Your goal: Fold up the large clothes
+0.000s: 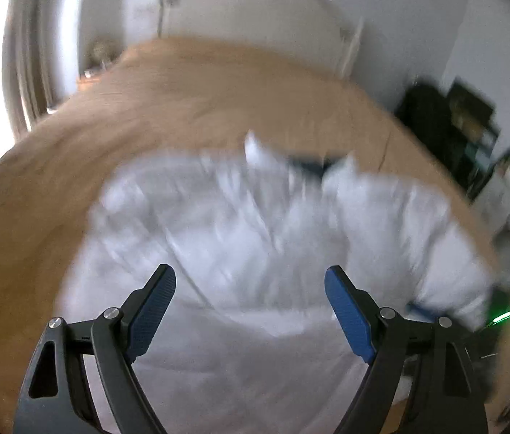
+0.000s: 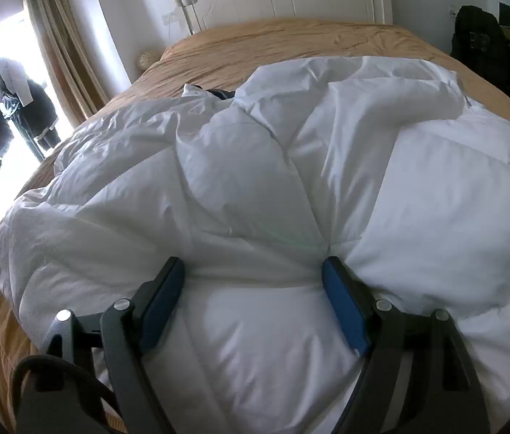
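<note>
Left tool [image 1: 250,276]: I am hovering it over the white padded coat [image 1: 255,224] with its jaws spread wide and nothing between them; the view is blurred, so I judge I am moving it toward a fresh hold.
Coat: it is lying rumpled across the tan bedspread [image 1: 182,101], collar toward the headboard [image 2: 291,0], which gives me a broad soft surface for folding.
Right tool [image 2: 253,269]: I am pressing it into the coat [image 2: 255,166], jaws apart, with a ridge of fabric bunching between them but not pinched.
Writing: I am reading no brand or label anywhere.
</note>
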Available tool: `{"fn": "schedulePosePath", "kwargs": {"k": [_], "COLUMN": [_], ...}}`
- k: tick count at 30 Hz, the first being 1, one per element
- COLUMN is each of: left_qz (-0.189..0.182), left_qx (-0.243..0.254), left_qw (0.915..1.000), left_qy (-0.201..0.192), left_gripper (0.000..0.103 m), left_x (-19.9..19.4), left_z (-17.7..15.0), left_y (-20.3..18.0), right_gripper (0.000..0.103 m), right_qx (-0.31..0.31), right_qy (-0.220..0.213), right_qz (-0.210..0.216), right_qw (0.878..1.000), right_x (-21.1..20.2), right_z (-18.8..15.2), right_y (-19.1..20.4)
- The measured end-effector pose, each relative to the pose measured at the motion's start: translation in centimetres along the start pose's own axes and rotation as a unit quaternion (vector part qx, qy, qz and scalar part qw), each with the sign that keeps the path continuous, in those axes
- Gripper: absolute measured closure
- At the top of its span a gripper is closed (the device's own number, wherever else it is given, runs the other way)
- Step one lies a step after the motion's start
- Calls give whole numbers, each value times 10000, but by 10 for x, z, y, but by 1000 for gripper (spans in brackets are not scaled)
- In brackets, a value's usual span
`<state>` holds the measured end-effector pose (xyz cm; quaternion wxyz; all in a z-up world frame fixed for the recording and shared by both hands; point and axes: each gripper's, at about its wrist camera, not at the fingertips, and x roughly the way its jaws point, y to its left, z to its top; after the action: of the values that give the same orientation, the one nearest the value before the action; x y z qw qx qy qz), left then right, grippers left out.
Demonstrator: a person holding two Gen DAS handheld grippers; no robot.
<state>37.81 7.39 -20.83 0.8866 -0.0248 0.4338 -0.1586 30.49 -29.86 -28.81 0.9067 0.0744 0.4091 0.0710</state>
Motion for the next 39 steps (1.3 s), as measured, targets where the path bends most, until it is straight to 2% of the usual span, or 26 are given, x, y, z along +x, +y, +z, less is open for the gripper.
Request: {"fn": "schedulePosePath", "kwargs": {"k": [1, 2, 3, 4, 7, 9, 11, 14, 16, 17, 20, 24, 27, 28, 29, 30, 33, 34, 35, 36, 37, 39], "left_qz": [211, 438, 493, 507, 506, 480, 496, 503, 475, 467, 470, 457, 465, 515, 560, 518, 153, 69, 64, 144, 195, 220], "left_qx": [63, 180, 279, 288, 224, 175, 162, 178, 147, 151, 116, 94, 51, -23, -140, -319, -492, -432, -318, -217, -159, -207], "left_qw": [9995, 9987, 9984, 9983, 9985, 9987, 9986, 9985, 9987, 9987, 9987, 9987, 9986, 9983, 9980, 9980, 9982, 9981, 9979, 9972, 9969, 9976], "left_qy": [213, 207, 72, -50, 23, 71, 62, 93, 104, 110, 150, 183, 237, 261, 257, 167, -297, -425, -566, -699, -745, -620], "left_gripper": [18, 13, 11, 10, 9, 9, 8, 7, 7, 7, 7, 7, 8, 13, 21, 22, 21, 20, 20, 20, 20, 20], "left_x": [25, 44, 49, 50, 48, 51, 52, 49, 48, 49, 50, 50, 48, 43, 37, 27, -1, -6, -8, -7, -2, 14], "left_z": [-11, -21, -29, -33, -33, -34, -34, -33, -26, -25, -22, -20, -15, -10, -7, 0, 17, 18, 16, 11, 4, -14], "left_y": [1, 4, 6, 9, 13, 14, 15, 13, 11, 11, 13, 15, 19, 22, 25, 28, 22, 14, 4, -5, -11, -18], "right_gripper": [24, 24, 24, 25, 29, 29, 29, 32, 40, 41, 43, 43, 43, 46, 49, 53, 53, 50, 48, 46, 43, 42], "right_qx": [-18, -27, -26, -15, 224, 442, 364, 184, 96, 133, 287, 173, 560, 734, 805, 790, 355, 191, 70, -32, -240, -437], "right_qy": [14, 28, 44, 68, 127, 2, -92, 197, 568, 728, 802, 793, 843, 820, 722, 615, -180, -624, -847, -937, -1145, -1316], "right_qz": [7, 12, 47, 114, 93, 293, 303, 99, -140, -390, -489, -1150, -1621, -1681, -1743, -1769, -1550, -1247, -1039, -926, -735, -706], "right_qw": [10000, 10000, 10000, 9999, 9996, 9986, 9988, 9996, 9982, 9965, 9952, 9900, 9816, 9796, 9787, 9791, 9871, 9900, 9910, 9913, 9904, 9878], "right_x": [-1, 4, 7, 5, -10, -24, -27, 0, 39, 61, 91, 106, 107, 102, 95, 87, 36, 8, -9, -18, -32, -40], "right_z": [0, 1, 4, 6, 14, 30, 48, 78, 92, 99, 117, 147, 161, 163, 165, 166, 151, 132, 115, 104, 77, 45], "right_y": [0, 5, 5, 3, -4, -5, 3, 18, 21, 17, -2, -26, -65, -75, -79, -79, -50, -29, -13, -5, 15, 36]}}
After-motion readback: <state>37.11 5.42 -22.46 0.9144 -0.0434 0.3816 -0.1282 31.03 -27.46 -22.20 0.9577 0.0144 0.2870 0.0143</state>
